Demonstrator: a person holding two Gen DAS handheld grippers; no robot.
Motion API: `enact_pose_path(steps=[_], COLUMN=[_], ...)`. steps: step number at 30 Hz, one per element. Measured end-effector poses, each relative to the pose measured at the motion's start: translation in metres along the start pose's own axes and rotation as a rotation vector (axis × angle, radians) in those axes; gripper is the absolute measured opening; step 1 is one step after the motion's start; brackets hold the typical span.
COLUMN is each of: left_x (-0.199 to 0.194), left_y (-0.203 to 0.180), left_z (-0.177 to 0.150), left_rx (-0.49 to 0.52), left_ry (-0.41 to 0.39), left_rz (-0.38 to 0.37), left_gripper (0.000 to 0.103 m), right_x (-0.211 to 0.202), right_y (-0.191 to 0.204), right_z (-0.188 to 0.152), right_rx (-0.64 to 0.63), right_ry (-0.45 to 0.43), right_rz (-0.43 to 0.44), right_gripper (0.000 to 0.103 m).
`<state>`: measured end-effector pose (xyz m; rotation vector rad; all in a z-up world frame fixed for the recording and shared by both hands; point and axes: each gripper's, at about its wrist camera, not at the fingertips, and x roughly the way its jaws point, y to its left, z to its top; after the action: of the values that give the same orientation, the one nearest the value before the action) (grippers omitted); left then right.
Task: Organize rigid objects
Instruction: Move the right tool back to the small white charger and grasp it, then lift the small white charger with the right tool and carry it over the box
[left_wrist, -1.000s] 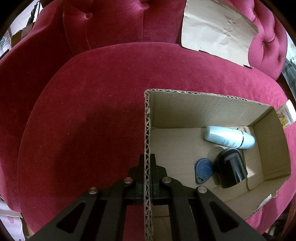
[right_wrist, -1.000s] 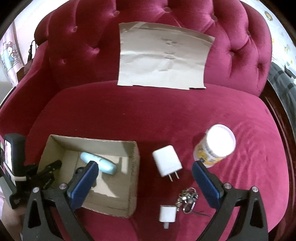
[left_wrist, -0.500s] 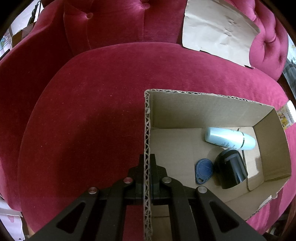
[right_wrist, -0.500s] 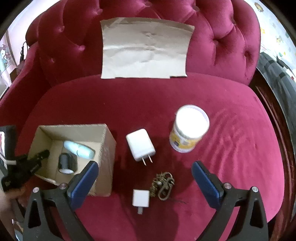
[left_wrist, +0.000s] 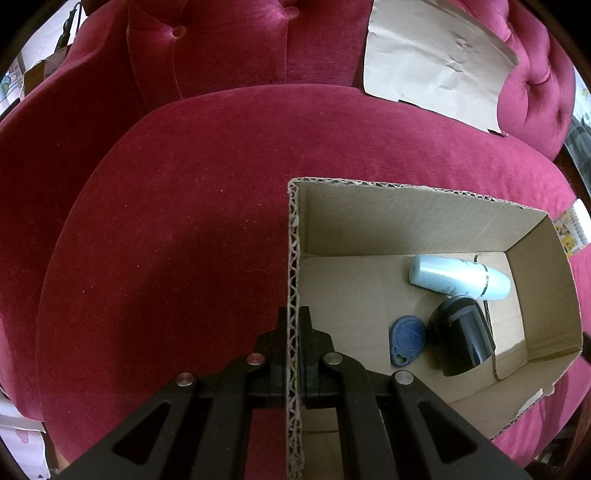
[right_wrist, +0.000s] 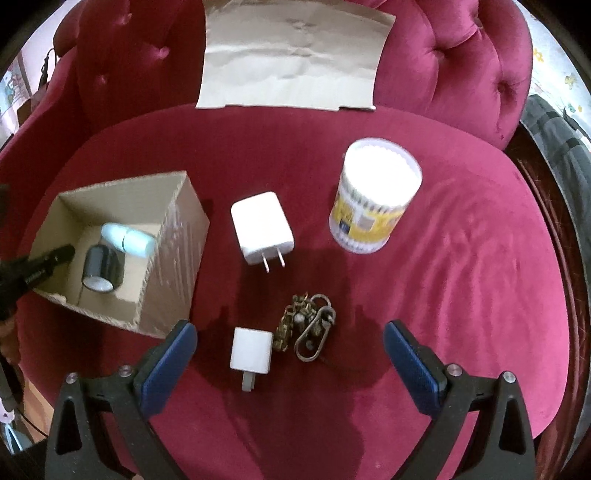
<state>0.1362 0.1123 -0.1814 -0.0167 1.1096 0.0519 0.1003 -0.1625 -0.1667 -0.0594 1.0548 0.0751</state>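
At far left, your left gripper (left_wrist: 293, 350) is clamped on the cardboard box (right_wrist: 177, 236) wall. Your right gripper (right_wrist: 290, 350) hovers wide open, empty. Between its pads lies the small white charger (right_wrist: 251, 350), long axis toward you, prongs nearest; brass key clip (right_wrist: 308, 332) touching its right side.

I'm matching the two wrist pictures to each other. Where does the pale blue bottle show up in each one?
Left wrist: pale blue bottle lies right of centre, on the box floor.
Right wrist: it lies at left, inside the box.
Shared landmark: the black cylinder touching it.
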Motion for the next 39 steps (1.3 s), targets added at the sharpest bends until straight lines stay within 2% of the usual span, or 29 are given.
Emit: enact_pose_path(steps=[10,19,24,27,29,30,31,39], left_x=[0.0,0.0,0.0,0.0,0.0,0.0,0.0,0.0], left_y=[0.0,0.0,0.0,0.0,0.0,0.0,0.0,0.0], left_z=[0.0,0.0,0.0,0.0,0.0,0.0,0.0,0.0], left_rx=[0.0,0.0,0.0,0.0,0.0,0.0,0.0,0.0], left_ry=[0.0,0.0,0.0,0.0,0.001,0.001,0.001,0.001], left_rz=[0.0,0.0,0.0,0.0,0.0,0.0,0.0,0.0], left_gripper=[0.003,0.003,0.003,0.003,0.003,0.003,0.003,0.003], right_x=[0.025,0.028,0.034,0.035,0.034,0.034,0.033,0.028], right_y=[0.006,0.01,0.012,0.017,0.02,0.02,0.019,0.023], right_z=[-0.016,-0.021,-0.015,-0.015,-0.016,-0.016,-0.015,-0.012], right_rx=[-0.043,-0.047,-0.049,-0.058,-0.059,-0.049,-0.04,-0.048], right_ry=[0.042,0.038,0.058,0.056,0.054,0.054,0.054,0.046], right_rz=[0.015,0.023,0.037,0.043,0.043,0.054,0.065,0.046], right_gripper=[0.103,0.101,0.086,0.061,0.037,0.035,0.028,0.028])
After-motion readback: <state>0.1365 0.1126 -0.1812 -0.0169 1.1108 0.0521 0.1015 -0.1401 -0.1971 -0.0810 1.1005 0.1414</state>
